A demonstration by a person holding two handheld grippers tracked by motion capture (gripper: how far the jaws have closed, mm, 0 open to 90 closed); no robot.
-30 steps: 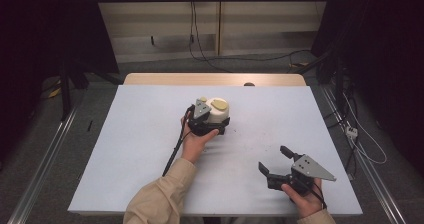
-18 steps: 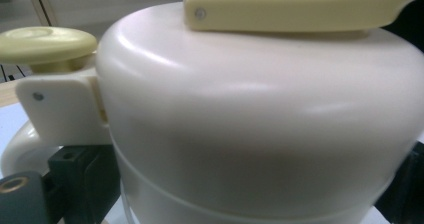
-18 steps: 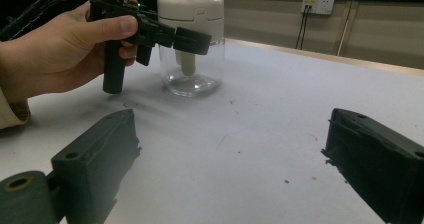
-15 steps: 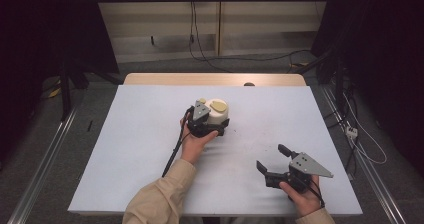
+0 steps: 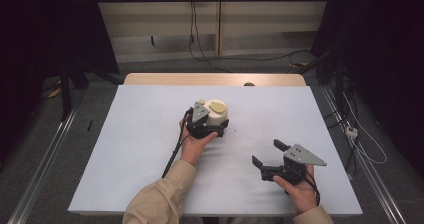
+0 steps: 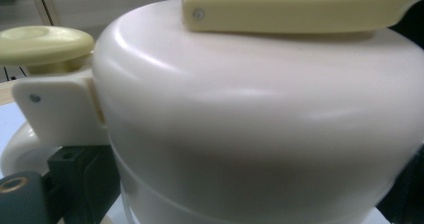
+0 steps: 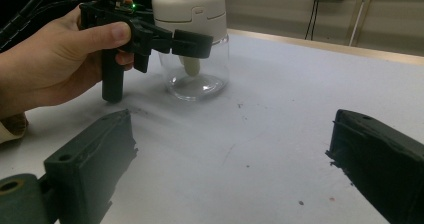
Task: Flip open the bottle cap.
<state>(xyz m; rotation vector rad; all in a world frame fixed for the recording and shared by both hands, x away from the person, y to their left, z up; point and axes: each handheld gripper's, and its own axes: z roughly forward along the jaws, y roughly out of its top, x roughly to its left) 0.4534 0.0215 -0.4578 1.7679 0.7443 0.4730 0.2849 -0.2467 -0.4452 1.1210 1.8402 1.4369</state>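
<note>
Nearest you, low and right of centre in the high view, your right gripper point(image 5: 269, 155) rests over the white table point(image 5: 130, 149) with its jaws spread wide and nothing between them; its own view shows only bare tabletop in the gap. Further up, at the centre of the frame, your left gripper point(image 5: 209, 126) is pressed against the jar point(image 5: 216, 115), a clear glass container with a cream lid and a pale yellow knob and lever on top. From the right gripper view, the left gripper's jaws reach around the jar just under the lid, one on the near side, but you cannot tell from these pictures whether they are squeezing it or merely standing around it. The risk, as I judge it, is in that high hold: the glass looks smooth and the jar stands tall, so if you pull or twist sideways it could tip or slip, and a hard squeeze on the lid alone may lift it off the glass.
</note>
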